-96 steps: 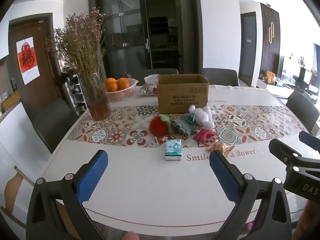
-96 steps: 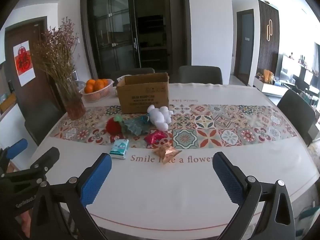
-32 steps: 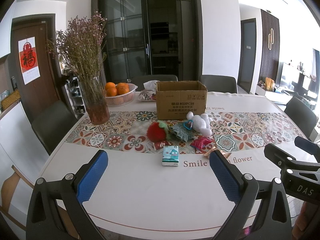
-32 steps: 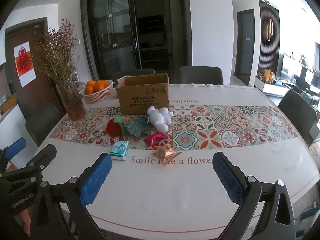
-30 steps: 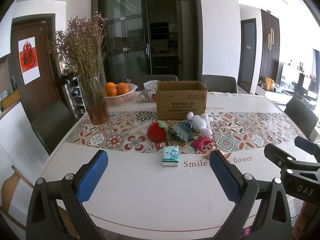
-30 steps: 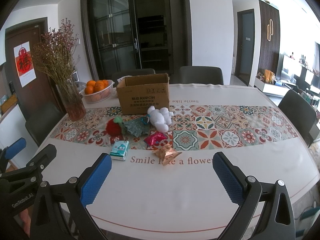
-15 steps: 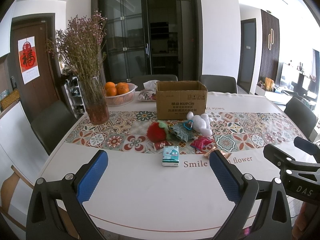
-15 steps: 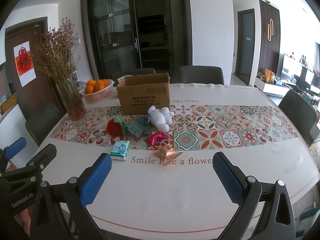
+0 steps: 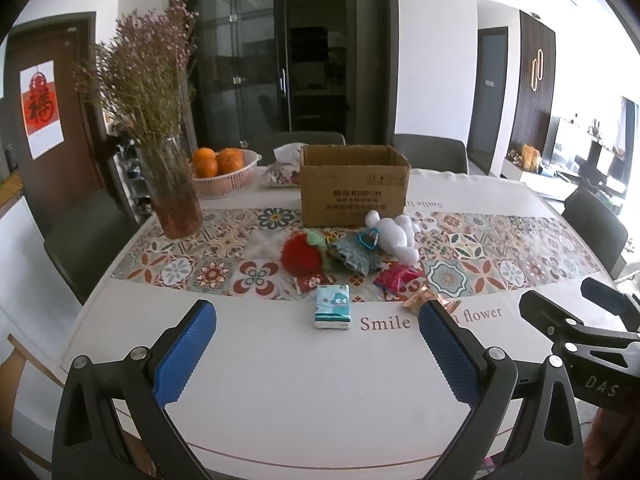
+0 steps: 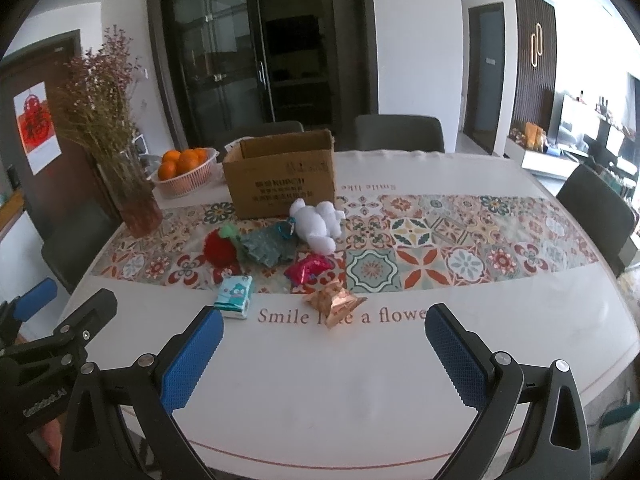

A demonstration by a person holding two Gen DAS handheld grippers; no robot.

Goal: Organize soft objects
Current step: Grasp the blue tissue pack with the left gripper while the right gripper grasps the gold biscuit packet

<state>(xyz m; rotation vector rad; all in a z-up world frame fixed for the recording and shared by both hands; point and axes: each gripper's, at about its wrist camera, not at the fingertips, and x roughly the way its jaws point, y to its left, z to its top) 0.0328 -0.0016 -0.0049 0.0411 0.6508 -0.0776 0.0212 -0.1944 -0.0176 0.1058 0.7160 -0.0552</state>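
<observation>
Both grippers hover over the near edge of the table (image 9: 280, 392), side by side. The left gripper (image 9: 316, 344) has its jaws wide apart and holds nothing; the right gripper (image 10: 322, 346) is likewise spread and empty. The soft things lie in a cluster at mid-table, just near of the open box (image 9: 354, 186): a red strawberry plush (image 9: 301, 254), a teal cloth (image 9: 352, 256) touching it, and a white plush (image 9: 394, 234) to the right. Nearer lie a tissue pack (image 9: 332, 306), a pink wrapper (image 9: 396, 278) and a gold wrapper (image 10: 334, 306). A vase (image 9: 174, 196) and a fruit basket (image 9: 224, 172) stand far left.
</observation>
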